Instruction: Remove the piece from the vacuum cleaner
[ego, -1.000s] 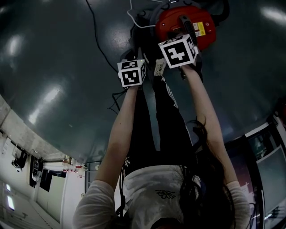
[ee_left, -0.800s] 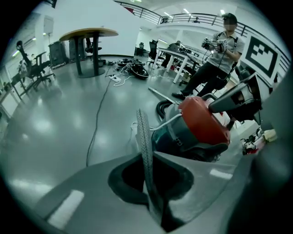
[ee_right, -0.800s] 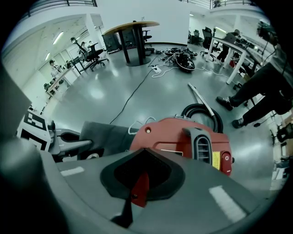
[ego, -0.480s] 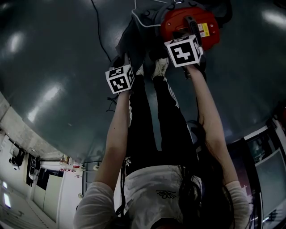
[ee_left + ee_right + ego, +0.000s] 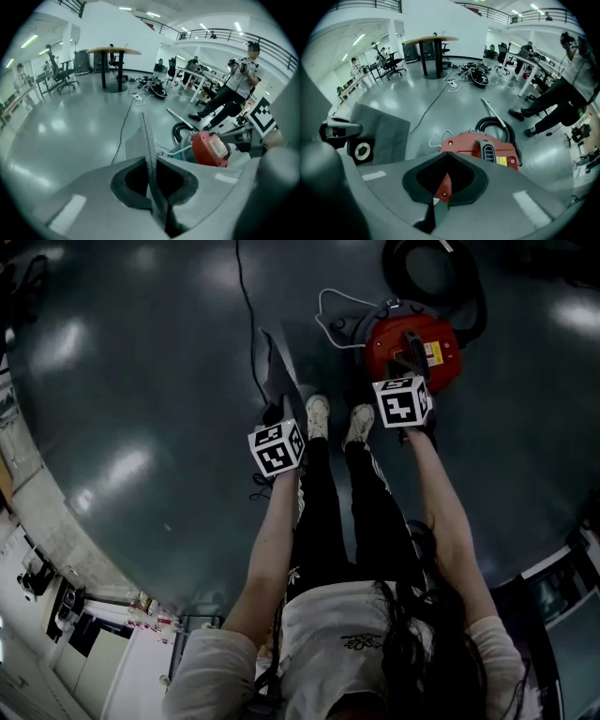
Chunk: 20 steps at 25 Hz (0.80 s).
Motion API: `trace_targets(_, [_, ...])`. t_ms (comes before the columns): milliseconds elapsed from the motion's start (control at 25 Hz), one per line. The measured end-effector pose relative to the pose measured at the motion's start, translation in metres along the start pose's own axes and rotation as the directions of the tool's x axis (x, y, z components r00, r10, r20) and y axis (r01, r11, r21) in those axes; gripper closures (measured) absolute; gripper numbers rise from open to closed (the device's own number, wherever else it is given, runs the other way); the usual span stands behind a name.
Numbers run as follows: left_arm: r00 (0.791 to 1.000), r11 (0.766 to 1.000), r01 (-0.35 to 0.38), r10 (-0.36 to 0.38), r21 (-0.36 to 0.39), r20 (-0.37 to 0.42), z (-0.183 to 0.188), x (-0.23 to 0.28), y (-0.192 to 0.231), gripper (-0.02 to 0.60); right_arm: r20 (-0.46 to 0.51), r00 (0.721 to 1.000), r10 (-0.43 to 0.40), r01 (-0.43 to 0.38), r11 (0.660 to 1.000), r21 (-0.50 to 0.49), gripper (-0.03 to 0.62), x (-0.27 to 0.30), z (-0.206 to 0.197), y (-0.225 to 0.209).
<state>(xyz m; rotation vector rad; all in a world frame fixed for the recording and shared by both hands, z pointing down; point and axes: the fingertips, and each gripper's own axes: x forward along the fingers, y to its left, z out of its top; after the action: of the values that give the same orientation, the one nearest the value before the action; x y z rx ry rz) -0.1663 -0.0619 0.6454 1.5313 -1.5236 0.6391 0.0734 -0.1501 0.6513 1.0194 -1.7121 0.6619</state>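
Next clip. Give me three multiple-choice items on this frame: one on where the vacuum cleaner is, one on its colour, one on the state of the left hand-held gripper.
1. Where does the vacuum cleaner stand?
A. on a table
B. on the floor by the right hand-held gripper
C. behind the person

2. What colour is its body?
A. red
B. blue
C. yellow

3. How is the left hand-held gripper?
A. open and empty
B. shut on the hose
C. shut on the grey bag

Key:
1 B, the head view shows it on the floor ahead of the feet.
2 A, every view shows it red.
3 C, its jaws pinch the bag's edge.
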Motion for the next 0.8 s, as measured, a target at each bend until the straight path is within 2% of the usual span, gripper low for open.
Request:
trace_targets(160, [0.989, 1.0, 0.001, 0.003, -0.03, 0.145, 0.074, -0.057, -0.006, 0.564, 0.067, 0.998, 0.013, -0.018, 0.997, 0.078, 0.573, -0.066, 0.035, 0.013])
trace_targets(280, [0.952, 0.999, 0.031, -0.032, 0.007, 0.305, 0.159, -0.105, -0.025, 0.564, 0.228, 0.974, -0.013, -0.012, 0.994, 0.107, 0.573, -0.13, 0.1, 0.012])
trace_targets(360, [0.912, 0.996, 0.064, -0.083, 0.06, 0.402, 0.205, -0.144, -0.043, 0.564, 0.355, 0.934, -0.033, -0.013, 0.992, 0.126, 0.574, -0.176, 0.139, 0.013])
trace_targets(520, [0.833, 0.985, 0.125, -0.171, 0.123, 0.526, 0.247, -0.233, -0.084, 0.564, 0.516, 0.857, -0.001, -0.08, 0.988, 0.135, 0.574, -0.28, 0.173, 0.027])
trace_targets(680, [0.701, 0.965, 0.178, -0.26, 0.19, 0.664, 0.309, -0.304, -0.108, 0.564, 0.661, 0.751, 0.006, -0.064, 0.996, 0.064, 0.573, -0.361, 0.219, 0.033])
trace_targets(800, [0.631, 0.954, 0.202, -0.299, 0.221, 0.715, 0.335, -0.347, -0.113, 0.564, 0.722, 0.691, -0.002, -0.042, 0.998, 0.043, 0.574, -0.406, 0.235, 0.035])
